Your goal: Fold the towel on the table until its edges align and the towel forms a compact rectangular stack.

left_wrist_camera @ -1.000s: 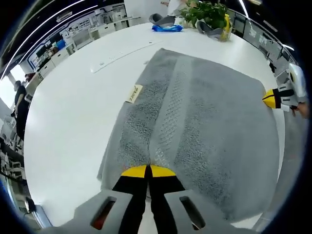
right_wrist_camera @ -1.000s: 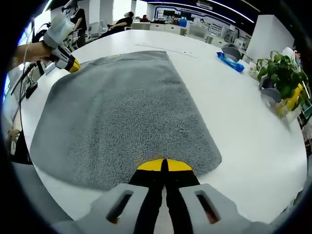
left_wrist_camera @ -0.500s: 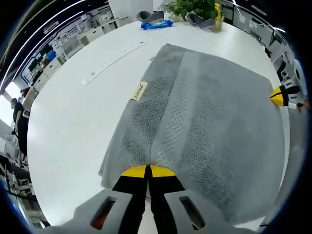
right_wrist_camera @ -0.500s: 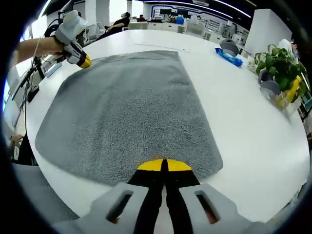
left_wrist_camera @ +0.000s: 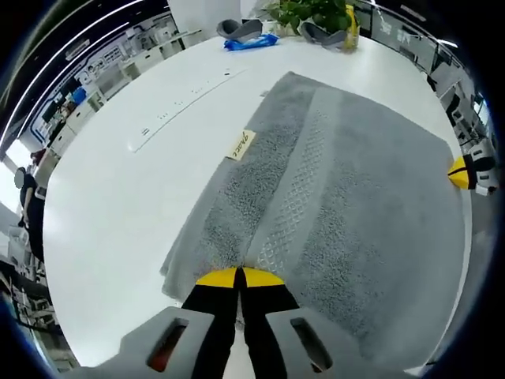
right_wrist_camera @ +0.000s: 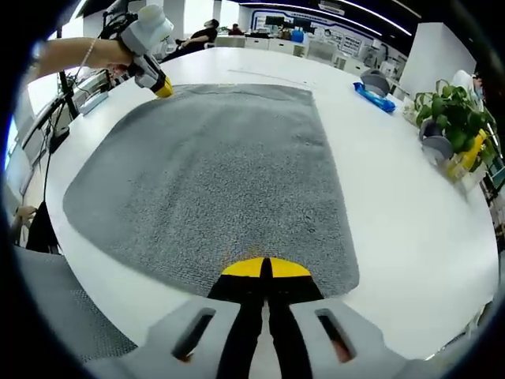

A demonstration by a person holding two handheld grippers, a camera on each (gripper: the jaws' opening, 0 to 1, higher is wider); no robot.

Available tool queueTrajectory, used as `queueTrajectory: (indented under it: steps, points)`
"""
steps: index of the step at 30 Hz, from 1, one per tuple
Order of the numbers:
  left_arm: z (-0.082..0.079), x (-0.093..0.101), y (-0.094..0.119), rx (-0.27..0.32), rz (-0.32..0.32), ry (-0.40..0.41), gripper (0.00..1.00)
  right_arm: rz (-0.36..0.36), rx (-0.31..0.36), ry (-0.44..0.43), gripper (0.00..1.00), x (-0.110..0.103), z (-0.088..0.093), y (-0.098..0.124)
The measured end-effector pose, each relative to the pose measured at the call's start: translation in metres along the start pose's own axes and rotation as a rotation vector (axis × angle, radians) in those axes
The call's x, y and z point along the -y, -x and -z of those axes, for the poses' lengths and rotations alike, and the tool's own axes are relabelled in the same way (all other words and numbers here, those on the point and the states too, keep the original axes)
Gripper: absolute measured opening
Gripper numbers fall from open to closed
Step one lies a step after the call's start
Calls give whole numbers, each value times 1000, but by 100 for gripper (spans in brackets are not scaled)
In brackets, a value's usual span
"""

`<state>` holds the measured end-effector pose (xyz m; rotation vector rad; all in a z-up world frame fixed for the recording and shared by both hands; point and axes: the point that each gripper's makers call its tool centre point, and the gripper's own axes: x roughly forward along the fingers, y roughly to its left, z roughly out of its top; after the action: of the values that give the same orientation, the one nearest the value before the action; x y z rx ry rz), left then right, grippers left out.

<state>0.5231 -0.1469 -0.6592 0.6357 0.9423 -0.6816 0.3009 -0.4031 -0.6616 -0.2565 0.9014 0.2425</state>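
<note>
A grey towel (left_wrist_camera: 339, 197) lies spread flat on the white table (left_wrist_camera: 118, 197), with a small yellow label (left_wrist_camera: 242, 145) near one long edge. My left gripper (left_wrist_camera: 239, 276) is shut on the towel's near edge, yellow tips together. At the far right of that view my right gripper (left_wrist_camera: 465, 172) sits at the opposite edge. In the right gripper view the towel (right_wrist_camera: 221, 174) stretches away from my right gripper (right_wrist_camera: 264, 268), which is shut on its near edge. The left gripper (right_wrist_camera: 154, 79), held by a hand, sits at the far left corner.
A potted plant (left_wrist_camera: 316, 12), a blue packet (left_wrist_camera: 251, 43) and grey holders (left_wrist_camera: 237, 29) stand at the table's far end. A long white strip (left_wrist_camera: 185, 99) lies on the table left of the towel. Office desks and people are beyond the table (right_wrist_camera: 410, 237).
Both cameras have shifted a little. In the right gripper view the left gripper now stands further right along the towel's far edge, and the towel looks more evenly stretched. Both grippers stay shut.
</note>
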Motion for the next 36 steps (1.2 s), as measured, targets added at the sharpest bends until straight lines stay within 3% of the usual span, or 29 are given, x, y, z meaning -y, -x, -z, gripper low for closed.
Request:
queueTrajectory:
  steps: [14, 18, 23, 26, 28, 32, 36]
  points:
    - [-8, 3, 2, -1, 10, -19, 1, -26, 1, -30, 0, -2, 1, 1]
    - [-8, 3, 3, 23, 6, -53, 1, -54, 8, -79, 0, -1, 0, 1]
    - [-8, 2, 6, 32, -51, -57, 2, -79, -4, -54, 0, -3, 0, 0]
    - [-10, 5, 13, 57, -50, -51, 2, -103, 5, -61, 0, -2, -1, 2]
    - [-16, 8, 22, 112, -27, 10, 5, -130, 24, -74, 0, -1, -3, 4]
    - [-10, 4, 36, 119, -39, 36, 9, -149, 79, -88, 0, 6, -10, 13]
    - [-1, 14, 56, 151, -45, 50, 10, -169, 106, -57, 0, 15, -12, 21]
